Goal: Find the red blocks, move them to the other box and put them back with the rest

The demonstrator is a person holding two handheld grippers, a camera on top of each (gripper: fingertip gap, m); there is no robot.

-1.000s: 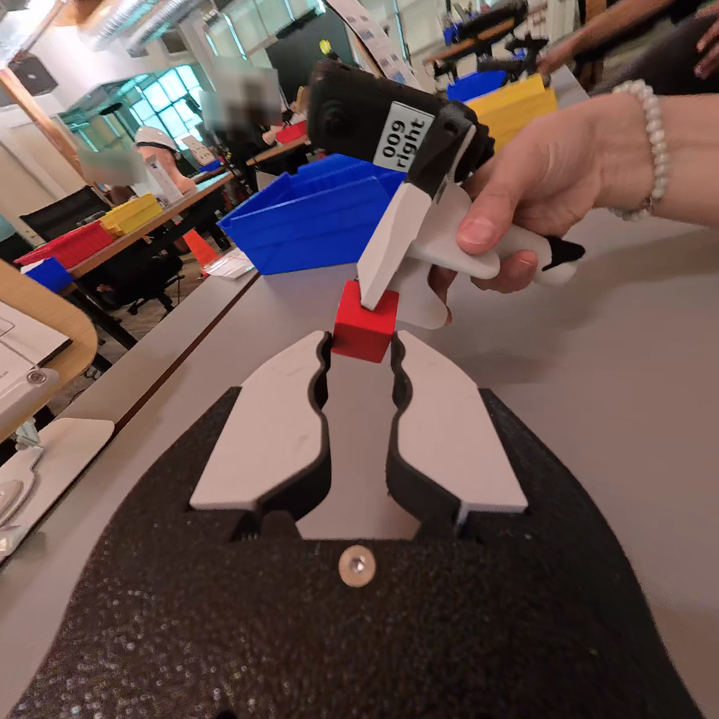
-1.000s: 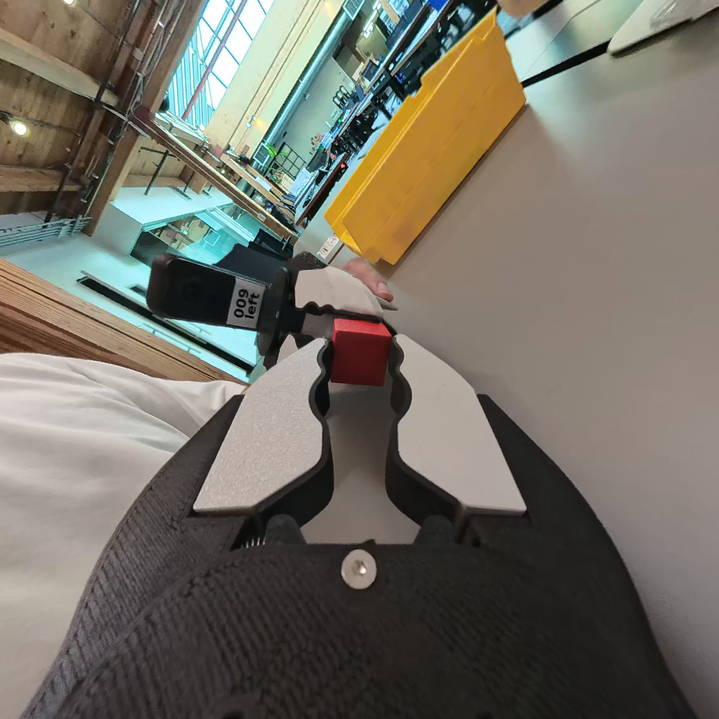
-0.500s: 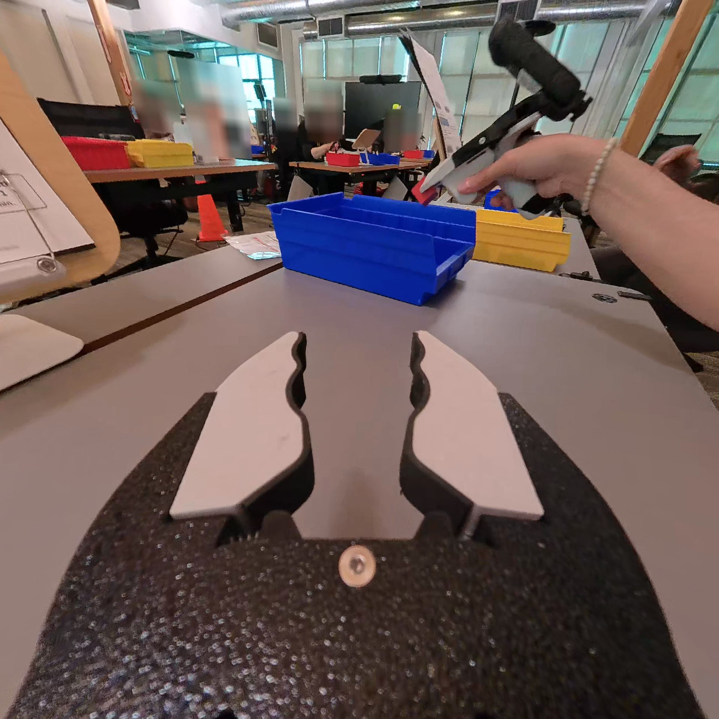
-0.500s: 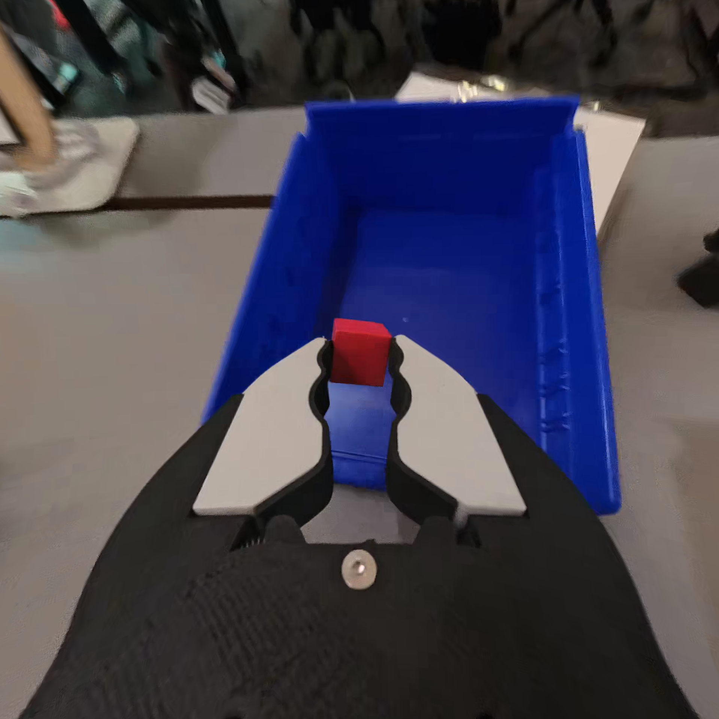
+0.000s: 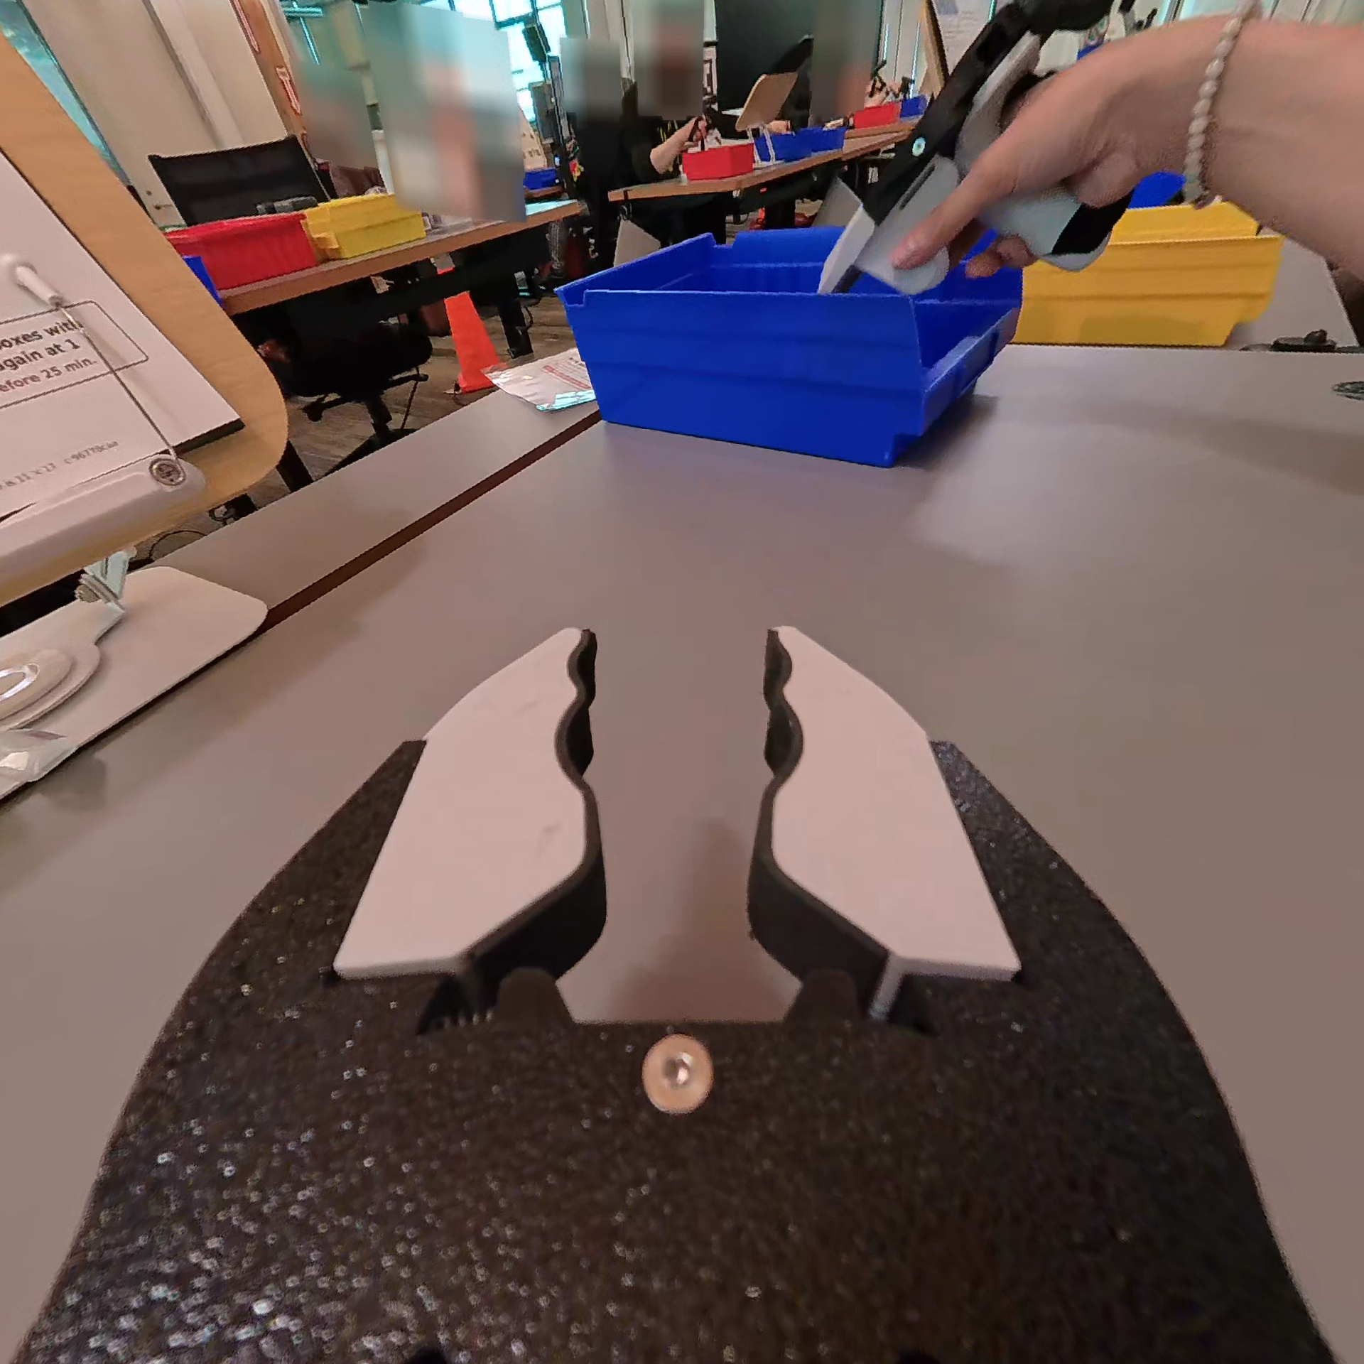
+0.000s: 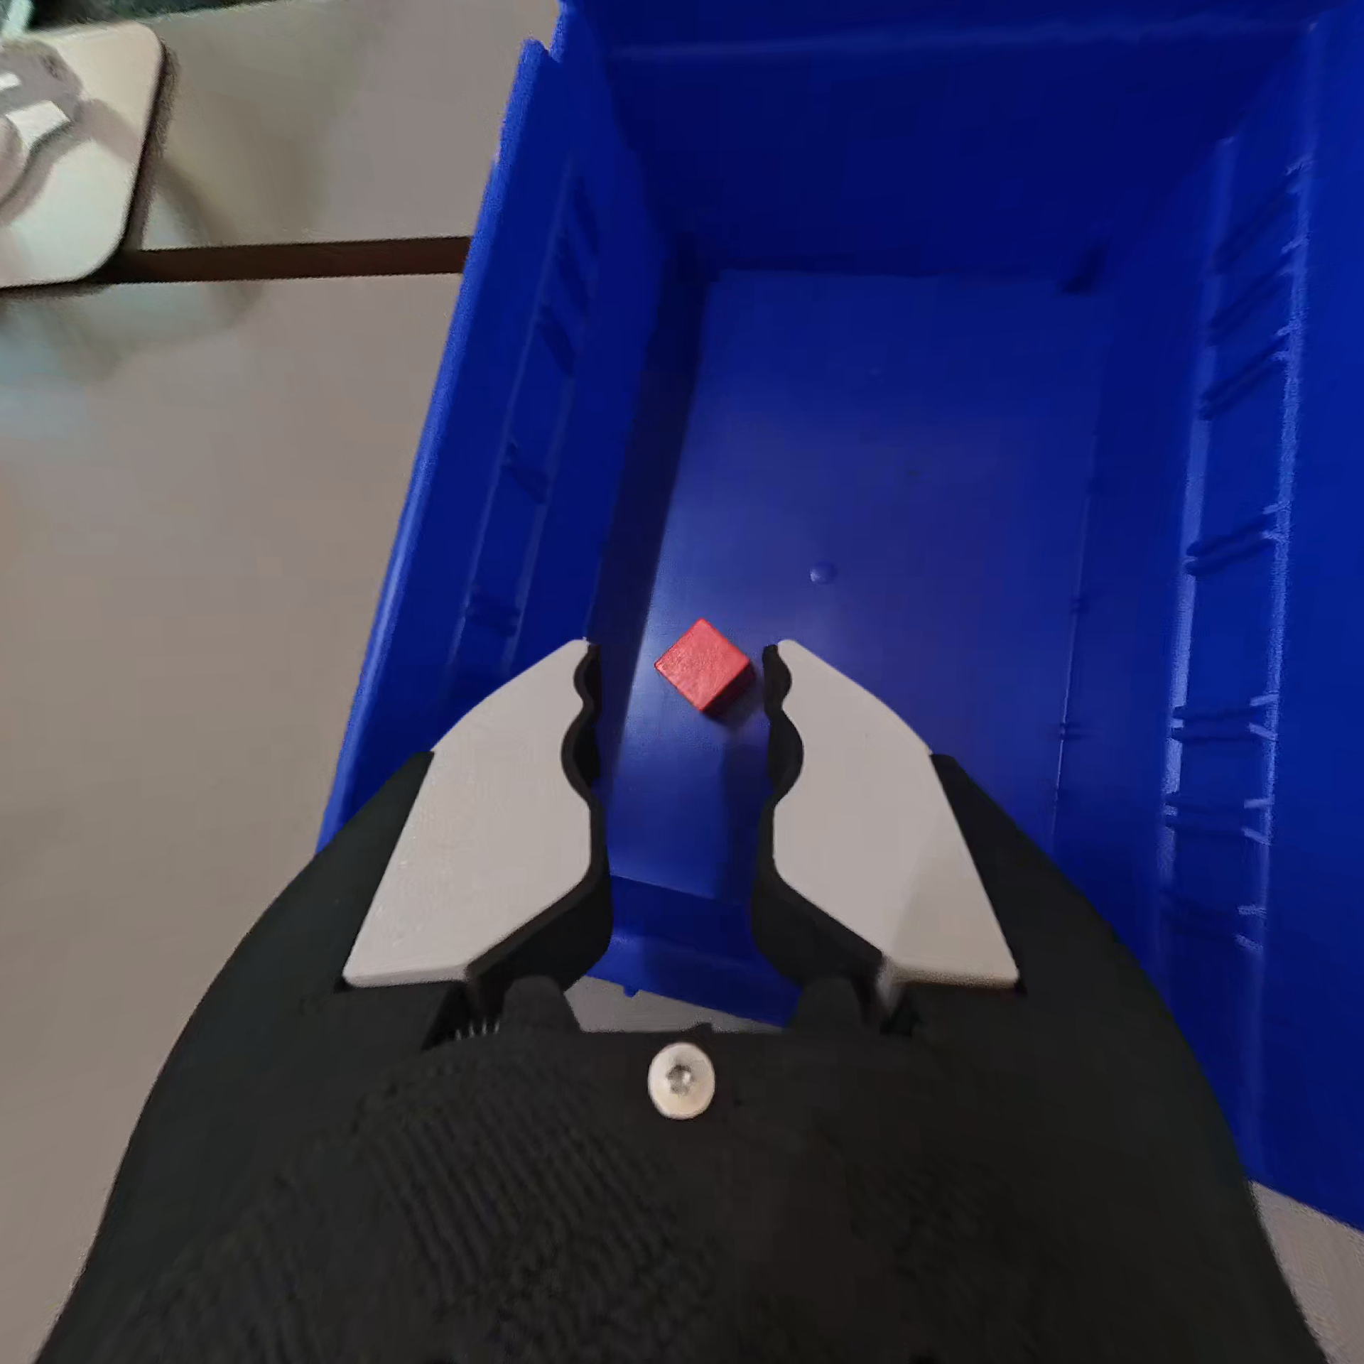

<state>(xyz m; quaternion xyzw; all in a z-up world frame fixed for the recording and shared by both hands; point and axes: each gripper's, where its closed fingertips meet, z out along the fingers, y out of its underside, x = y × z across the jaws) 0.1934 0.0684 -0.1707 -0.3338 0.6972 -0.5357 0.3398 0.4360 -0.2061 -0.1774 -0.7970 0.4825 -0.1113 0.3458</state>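
So we had both grippers spread wide, right gripper [image 6: 680,649] over the glossy blue box [image 6: 517,443], its little matte red block [image 6: 703,666] loose on the floor; left gripper [image 5: 677,638] bare.

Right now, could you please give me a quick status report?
Both grippers open: left over bare table, right above blue bin. Red block on bin floor, untouched. Nothing in the way.

Blue box [image 6: 1218,517] walls hem the floor round the red block [image 6: 701,668].
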